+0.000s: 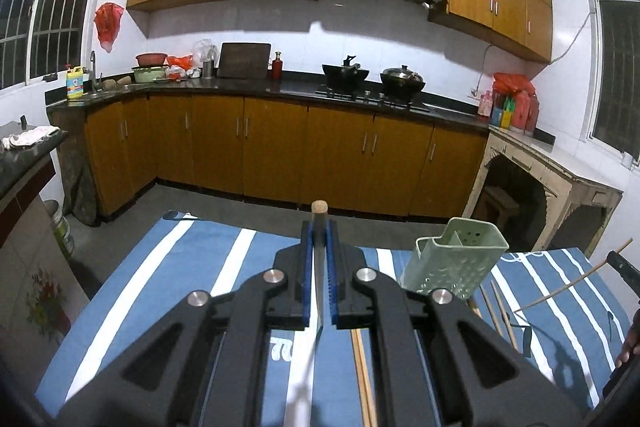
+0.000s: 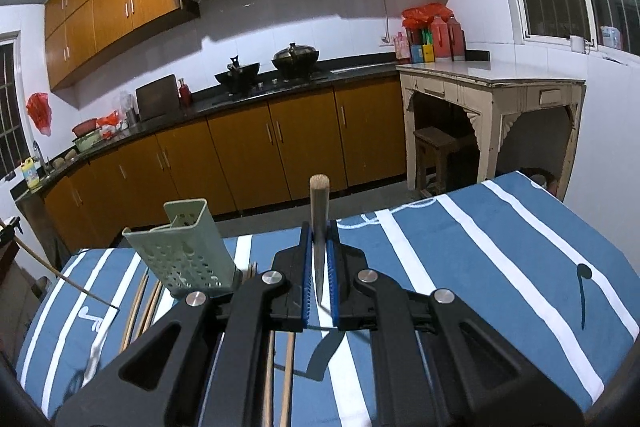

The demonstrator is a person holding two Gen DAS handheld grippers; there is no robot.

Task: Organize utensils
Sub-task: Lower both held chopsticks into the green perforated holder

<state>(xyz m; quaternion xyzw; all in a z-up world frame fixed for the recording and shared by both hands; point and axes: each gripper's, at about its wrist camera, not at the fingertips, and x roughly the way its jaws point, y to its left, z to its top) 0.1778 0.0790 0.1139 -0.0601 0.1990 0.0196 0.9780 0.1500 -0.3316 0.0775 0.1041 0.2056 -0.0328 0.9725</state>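
- One desk point(image 2: 500, 247), covered in a blue, white-striped cloth.
- One pale green perforated holder point(image 2: 188, 251), upright, two compartments.
- Left tool point(image 1: 320, 267) clamps a wooden-handled knife point(image 1: 319, 223); right tool point(image 2: 320, 267) clamps a second knife point(image 2: 319, 203).
- Several chopsticks point(image 2: 138, 303) lie beside the holder.

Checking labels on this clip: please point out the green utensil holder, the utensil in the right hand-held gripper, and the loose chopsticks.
green utensil holder point(image 2: 188, 251): right wrist view, perforated front wall.
wooden-handled utensil point(image 2: 319, 203): right wrist view, handle.
chopsticks point(image 1: 502, 315): left wrist view, mid-shaft.
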